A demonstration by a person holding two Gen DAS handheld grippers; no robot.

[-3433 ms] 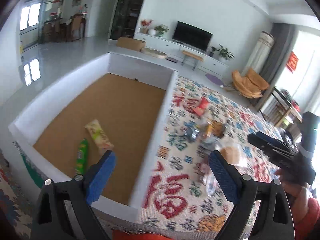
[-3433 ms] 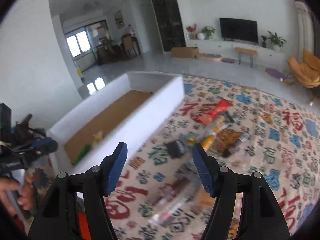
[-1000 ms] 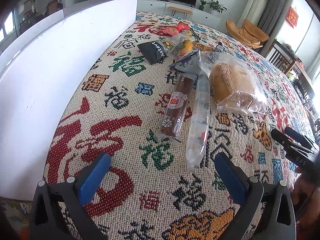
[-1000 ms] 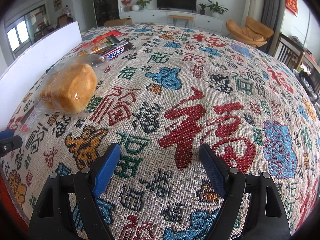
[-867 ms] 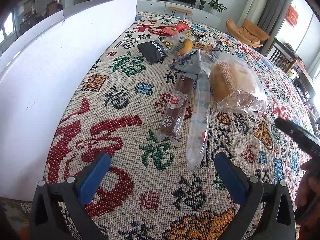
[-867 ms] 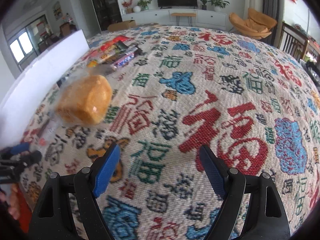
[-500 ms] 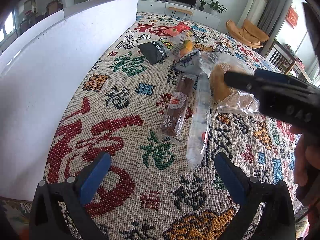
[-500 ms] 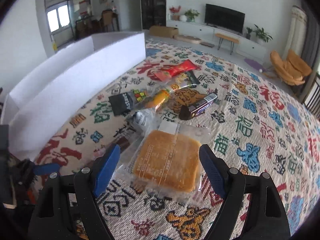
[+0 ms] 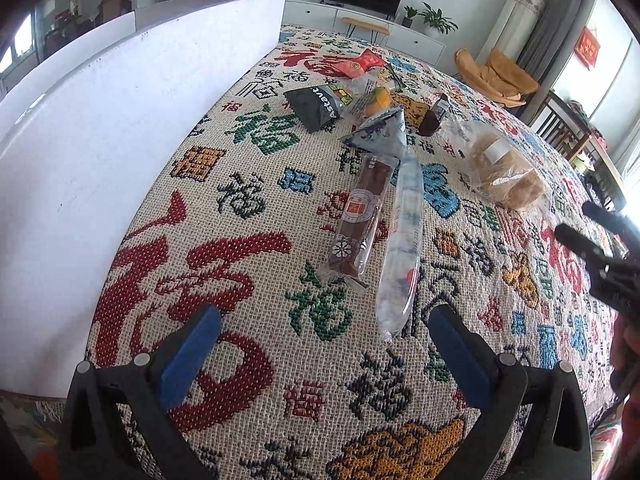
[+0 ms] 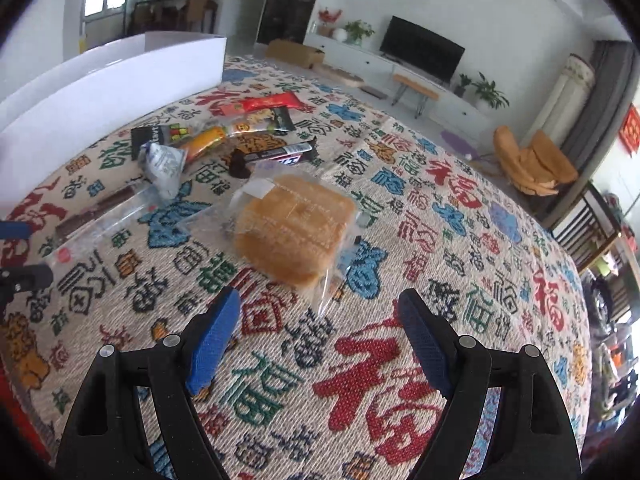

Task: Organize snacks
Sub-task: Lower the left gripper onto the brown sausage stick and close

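Observation:
Snacks lie on a patterned cloth. A bagged bread loaf (image 10: 294, 226) sits just ahead of my open, empty right gripper (image 10: 320, 320); it also shows in the left wrist view (image 9: 504, 172). A brown sausage stick (image 9: 360, 216) and a long clear packet (image 9: 402, 240) lie ahead of my open, empty left gripper (image 9: 324, 340). Farther off are a black packet (image 9: 316, 106), a blue-white pouch (image 9: 380, 136), an orange snack (image 9: 378, 100), a red packet (image 9: 362, 65) and a dark chocolate bar (image 10: 276, 156). The right gripper's tips (image 9: 592, 236) show at the right edge.
A white box wall (image 9: 120, 120) runs along the left of the cloth; it also shows in the right wrist view (image 10: 104, 84). The cloth's near edge (image 9: 360, 456) is close below the left gripper. A TV, chairs and cabinets stand far behind.
The right gripper has swung back to the right of the left view and now faces the bread loaf closer and lower. The left gripper has barely moved. The snacks have not moved.

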